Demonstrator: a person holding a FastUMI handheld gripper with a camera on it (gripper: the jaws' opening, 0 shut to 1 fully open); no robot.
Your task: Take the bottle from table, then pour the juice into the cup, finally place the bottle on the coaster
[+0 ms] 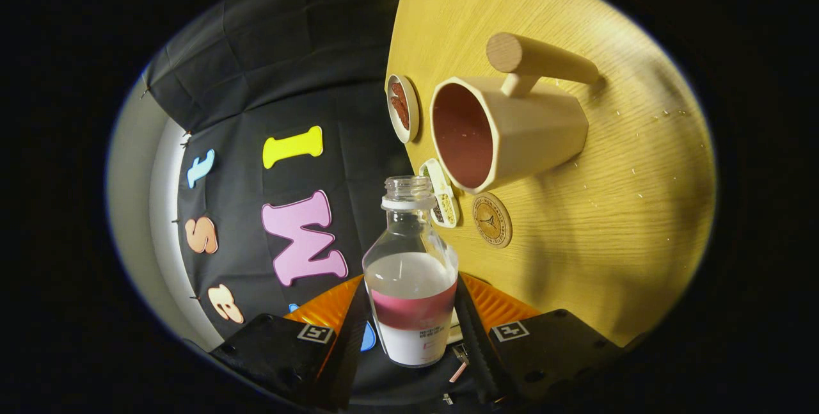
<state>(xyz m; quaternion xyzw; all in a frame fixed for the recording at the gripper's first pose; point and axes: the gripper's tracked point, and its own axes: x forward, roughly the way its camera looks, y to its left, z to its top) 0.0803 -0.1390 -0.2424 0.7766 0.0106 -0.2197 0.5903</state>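
I have the bottle [411,273] clamped between my two fingers, one pad [467,318] on each side of its labelled lower body, and my gripper [409,331] is rolled over so the table [608,222] appears as a wall on the right. The bottle is off the table, its open, capless mouth pointing toward the cup [505,129], still a little short of the rim. It looks like clear glass or hard plastic: stiff, smooth, likely slippery, and I judge it only part full, so moderate in weight, with liquid that will shift as I tip. My hold low on the label seems sound; a grip nearer the neck would be narrower and less sure.

The cup is cream outside, reddish inside, with a thick wooden peg handle [540,59] on its far side, well clear of my pouring path. Just beside the cup lies the round coaster [492,219], where the bottle must end. Beyond the bottle's mouth sit two small dishes, a round one [403,108] and an oblong one [441,191] with seeds or spices; they crowd the cup's rim, so a spill could reach them.
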